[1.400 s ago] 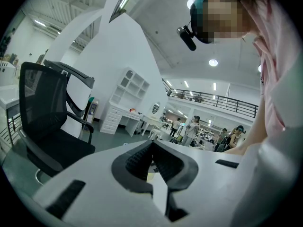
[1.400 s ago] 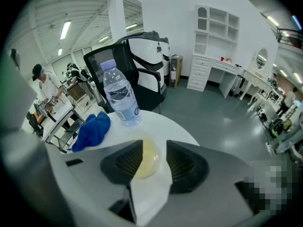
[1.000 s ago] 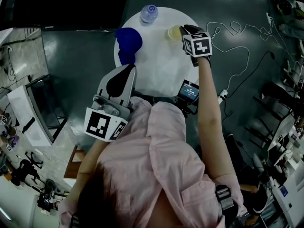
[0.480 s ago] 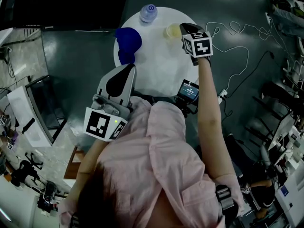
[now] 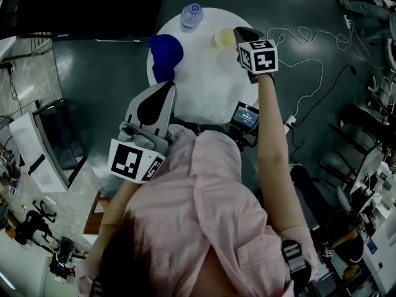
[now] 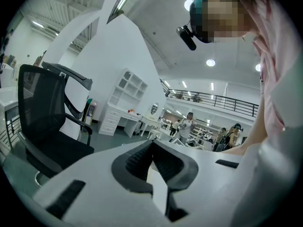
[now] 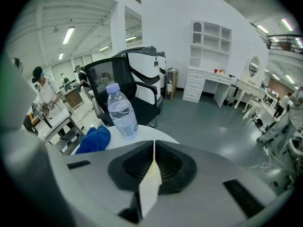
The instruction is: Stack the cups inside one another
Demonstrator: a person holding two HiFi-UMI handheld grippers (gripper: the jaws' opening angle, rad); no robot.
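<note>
1. On my head view the round white worktop (image 5: 204, 82) sits at the top of the picture. The pale yellow cup (image 5: 223, 39) stands upright near its far right edge.
2. My right gripper (image 5: 239, 36) reaches in from the right, angled downward, with its tip right at the cup's rim.
3. In the right gripper view its jaws have just been closing. They are now narrow, pinching a thin pale yellow sliver between the pads, which I read as the cup's wall.
4. My left gripper (image 5: 168, 90) hangs roughly level at the near left edge of the worktop, well apart from the cup. The left gripper view shows its pads pressed together with nothing between them.
5. A clear water bottle (image 5: 192, 15) stands upright at the far edge, left of the cup.
6. A crumpled blue cloth (image 5: 166, 54) lies at the left edge, near the bottle but apart from it.
7. A small device with a lit screen (image 5: 245, 117) sits by the near right edge, beside my right forearm.
</note>
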